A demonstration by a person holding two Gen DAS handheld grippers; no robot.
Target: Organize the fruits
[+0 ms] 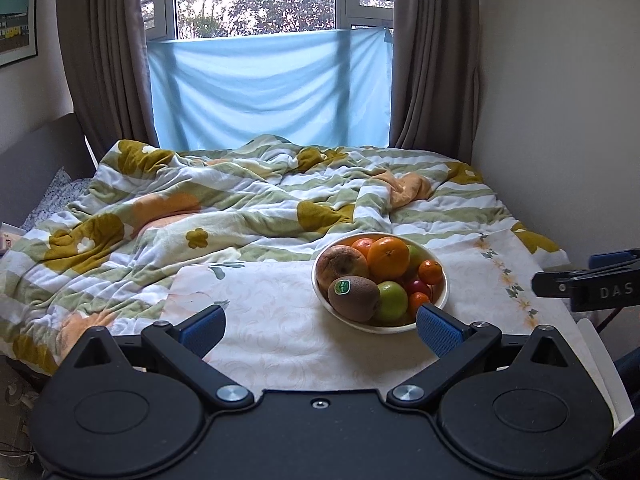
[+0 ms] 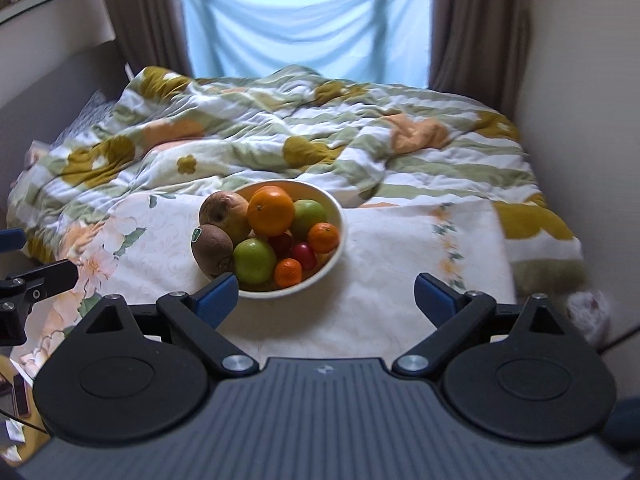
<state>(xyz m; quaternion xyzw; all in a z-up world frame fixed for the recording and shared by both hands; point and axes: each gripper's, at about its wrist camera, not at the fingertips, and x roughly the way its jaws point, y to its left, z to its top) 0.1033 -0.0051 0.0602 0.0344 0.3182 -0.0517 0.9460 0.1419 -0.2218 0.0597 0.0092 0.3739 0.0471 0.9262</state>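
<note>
A white bowl (image 1: 440,300) (image 2: 336,208) full of fruit stands on a pale floral cloth (image 1: 272,320) (image 2: 400,264) on the bed. In it lie a kiwi (image 1: 354,298) (image 2: 213,249) with a green sticker, a large orange (image 1: 388,258) (image 2: 271,210), a brown pear (image 1: 340,264) (image 2: 224,212), green apples (image 1: 392,302) (image 2: 255,260), small mandarins (image 1: 431,272) (image 2: 323,237) and red fruit (image 2: 304,255). My left gripper (image 1: 320,326) is open and empty, just in front of the bowl. My right gripper (image 2: 326,294) is open and empty, at the bowl's near right.
A rumpled green, white and mustard quilt (image 1: 240,200) (image 2: 280,128) covers the bed behind the cloth. Walls stand close on the right (image 1: 560,120). A blue sheet (image 1: 268,88) hangs over the window between brown curtains. The right gripper's finger (image 1: 580,284) shows at right.
</note>
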